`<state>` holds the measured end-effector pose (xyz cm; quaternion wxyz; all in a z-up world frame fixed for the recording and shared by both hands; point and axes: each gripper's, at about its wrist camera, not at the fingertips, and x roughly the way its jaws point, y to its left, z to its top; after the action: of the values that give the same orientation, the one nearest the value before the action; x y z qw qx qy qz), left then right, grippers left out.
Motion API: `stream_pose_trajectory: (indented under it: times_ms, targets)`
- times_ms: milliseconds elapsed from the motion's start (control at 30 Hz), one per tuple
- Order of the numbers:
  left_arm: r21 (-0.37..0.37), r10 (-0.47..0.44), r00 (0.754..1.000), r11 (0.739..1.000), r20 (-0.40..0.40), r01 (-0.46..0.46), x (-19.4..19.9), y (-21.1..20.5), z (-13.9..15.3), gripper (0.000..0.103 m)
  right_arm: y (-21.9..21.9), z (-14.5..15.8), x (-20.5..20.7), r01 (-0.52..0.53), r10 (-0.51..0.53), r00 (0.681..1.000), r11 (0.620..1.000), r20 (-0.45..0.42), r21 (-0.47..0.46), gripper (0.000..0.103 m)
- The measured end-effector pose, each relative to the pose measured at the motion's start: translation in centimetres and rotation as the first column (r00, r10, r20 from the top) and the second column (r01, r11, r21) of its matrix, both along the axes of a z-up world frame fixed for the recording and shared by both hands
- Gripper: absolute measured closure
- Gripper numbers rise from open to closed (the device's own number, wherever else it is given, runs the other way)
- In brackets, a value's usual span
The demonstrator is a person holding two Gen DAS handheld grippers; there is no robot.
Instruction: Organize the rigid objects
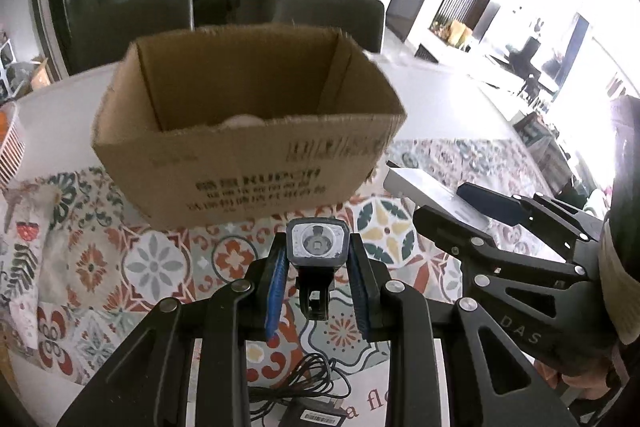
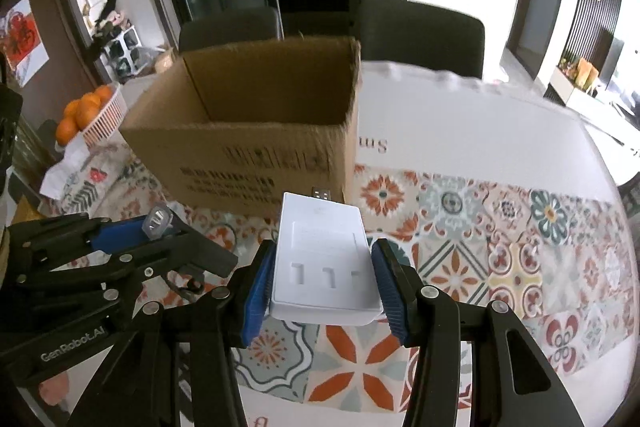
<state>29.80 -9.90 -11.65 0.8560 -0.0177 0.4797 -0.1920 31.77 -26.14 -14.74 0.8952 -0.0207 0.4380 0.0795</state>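
At the far left of the right wrist view, a white basket of oranges sits on the table edge, with a crumpled cloth just beside it. Next comes the left gripper, clenched on a small black bike light whose round lens faces forward; the light hangs above the patterned tablecloth, short of the box. Below it, near the bottom edge of the left wrist view, a black adapter with a coiled cable lies on the table. In the middle stands an open cardboard box with printed text on its near wall and a pale round thing barely visible inside. To the right, the right gripper grasps a flat white plastic tray between its blue pads, held tilted just in front of the box's near wall. Two dark chairs stand behind the table.
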Motion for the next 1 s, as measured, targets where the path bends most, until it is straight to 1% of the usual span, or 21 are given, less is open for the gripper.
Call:
stream_pose_trajectory:
  times_ms: [167, 333, 467, 667, 867, 1000]
  targets:
    - [0.004, 0.014, 0.998, 1.000, 0.058, -0.014, -0.5, 1.0, 2.2, 0.074, 0.9, 1.7, -0.3, -0.006, 0.006, 0.999, 1.000, 0.042, 0.002, 0.053]
    - [-0.006, 0.031, 0.995, 1.000, 0.096, -0.031, -0.7, 2.0, 3.8, 0.074, 1.8, 3.3, -0.4, -0.011, 0.009, 0.997, 1.000, 0.082, 0.023, 0.053]
    - [-0.009, 0.048, 0.990, 0.999, 0.131, -0.047, -0.6, 2.9, 5.3, 0.074, 2.5, 4.5, -0.4, -0.013, 0.009, 0.994, 0.999, 0.113, 0.041, 0.053]
    - [-0.009, 0.073, 0.981, 0.997, 0.181, -0.073, -0.4, 4.0, 7.3, 0.074, 3.9, 6.5, 0.1, -0.028, 0.020, 0.986, 0.999, 0.163, 0.045, 0.053]
    - [-0.029, 0.091, 0.974, 0.996, 0.209, -0.087, 0.4, 5.0, 8.8, 0.074, 4.9, 8.2, 0.8, -0.053, 0.042, 0.979, 0.997, 0.201, 0.048, 0.053]
    - [-0.027, 0.100, 0.968, 0.995, 0.231, -0.097, 1.1, 5.3, 9.5, 0.074, 5.4, 9.1, 1.5, -0.062, 0.052, 0.975, 0.997, 0.217, 0.041, 0.053]
